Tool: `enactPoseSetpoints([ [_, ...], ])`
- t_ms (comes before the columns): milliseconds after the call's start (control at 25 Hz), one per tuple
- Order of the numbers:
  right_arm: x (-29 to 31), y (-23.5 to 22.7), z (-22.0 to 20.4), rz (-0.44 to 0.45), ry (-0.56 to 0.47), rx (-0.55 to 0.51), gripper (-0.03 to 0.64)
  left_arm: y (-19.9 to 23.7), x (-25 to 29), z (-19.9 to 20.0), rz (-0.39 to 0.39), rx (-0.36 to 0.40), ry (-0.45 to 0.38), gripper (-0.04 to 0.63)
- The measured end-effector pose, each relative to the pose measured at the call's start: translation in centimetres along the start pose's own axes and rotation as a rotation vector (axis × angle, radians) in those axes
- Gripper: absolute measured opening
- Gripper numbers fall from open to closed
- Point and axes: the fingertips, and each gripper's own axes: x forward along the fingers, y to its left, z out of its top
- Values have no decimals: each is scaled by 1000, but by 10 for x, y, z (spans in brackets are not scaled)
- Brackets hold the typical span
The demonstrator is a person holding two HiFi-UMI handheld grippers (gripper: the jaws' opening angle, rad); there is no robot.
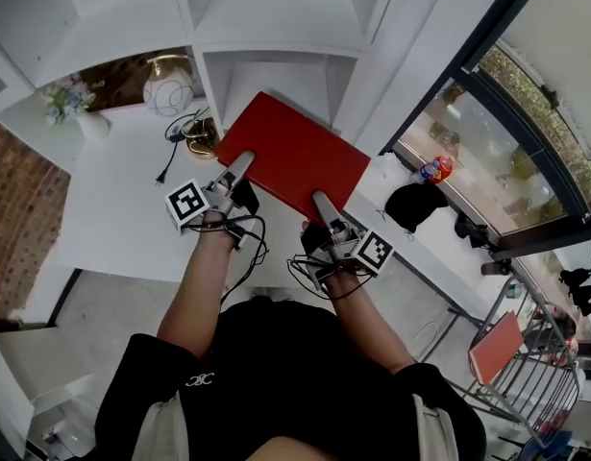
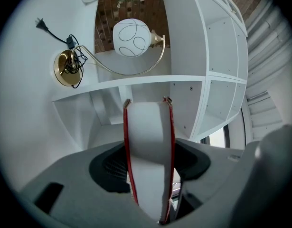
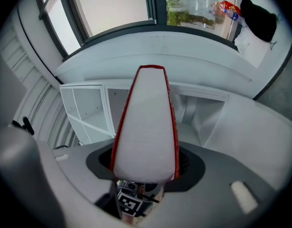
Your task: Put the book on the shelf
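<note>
A red-covered book (image 1: pixel 295 157) is held flat in the air in front of the white shelf (image 1: pixel 276 27), its far corner reaching toward the open compartment (image 1: pixel 276 77). My left gripper (image 1: pixel 239 168) is shut on the book's near left edge, and my right gripper (image 1: pixel 324 205) is shut on its near right edge. In the left gripper view the white page block with red covers (image 2: pixel 148 141) stands between the jaws of the left gripper (image 2: pixel 150 170), with the shelf's cubbies (image 2: pixel 221 99) behind it. In the right gripper view the book (image 3: pixel 146 127) fills the jaws of the right gripper (image 3: pixel 145 170).
A white desk (image 1: pixel 122 209) lies to the left, carrying a lamp with a white globe (image 1: pixel 168 86) and gold base (image 1: pixel 201 140), its black cord (image 1: pixel 168 166), and a flower vase (image 1: pixel 69 99). A window sill with a black cloth (image 1: pixel 417 203) runs on the right. A red chair (image 1: pixel 497 349) stands at lower right.
</note>
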Motion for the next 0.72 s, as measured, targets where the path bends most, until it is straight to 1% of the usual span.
enactPoseSetpoints([
  [240, 6, -3, -8, -26, 9, -44, 247, 8, 22, 9, 8, 4, 48, 256],
  [440, 14, -3, -13, -37, 7, -52, 247, 15, 40, 14, 18, 4, 89, 259],
  [560, 22, -4, -21, -53, 6, -54, 249, 23, 49, 22, 37, 18, 100, 261],
  [720, 33, -4, -32, -88, -30, -56, 249, 28, 59, 33, 52, 46, 102, 268],
])
